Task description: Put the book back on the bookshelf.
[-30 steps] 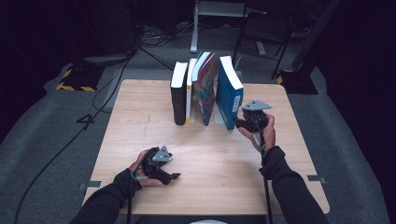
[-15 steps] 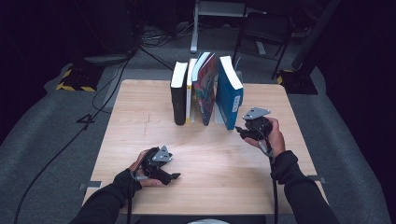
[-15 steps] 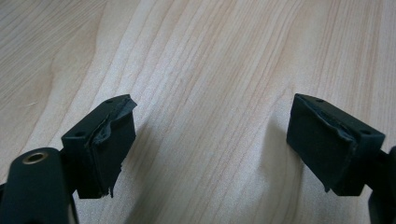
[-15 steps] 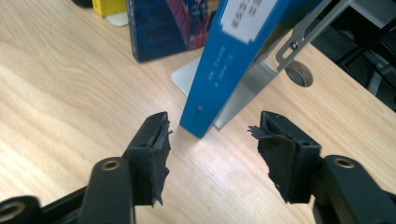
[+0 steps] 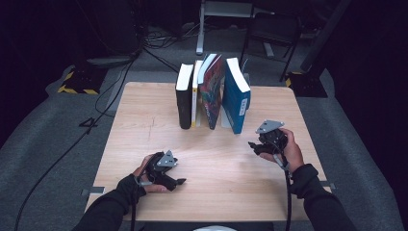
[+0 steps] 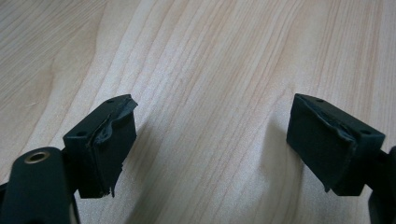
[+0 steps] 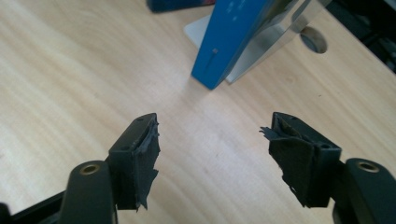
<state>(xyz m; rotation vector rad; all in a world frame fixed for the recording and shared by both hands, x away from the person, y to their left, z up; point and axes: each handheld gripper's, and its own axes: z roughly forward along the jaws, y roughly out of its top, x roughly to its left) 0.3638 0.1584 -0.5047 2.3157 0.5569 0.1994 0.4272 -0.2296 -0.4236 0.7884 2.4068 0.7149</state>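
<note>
A row of books stands upright at the back middle of the wooden table (image 5: 144,120): a black book (image 5: 184,98), a thin yellow-edged one (image 5: 196,94), a patterned red and blue one (image 5: 211,91) and a blue book (image 5: 236,96) at the right end. In the right gripper view the blue book (image 7: 236,37) leans on a metal bookend (image 7: 280,32). My right gripper (image 5: 253,146) (image 7: 212,158) is open and empty, in front of and right of the blue book. Near the front left my left gripper (image 5: 179,181) (image 6: 210,140) rests low over bare wood, open and empty.
Grey carpet surrounds the table, with cables (image 5: 115,82) trailing at the back left and a chair (image 5: 272,33) and metal stand (image 5: 202,24) behind. The table's front half between the two hands is bare wood.
My right gripper has drawn back from beside the blue book toward the front right of the table. The left gripper has stayed in place.
</note>
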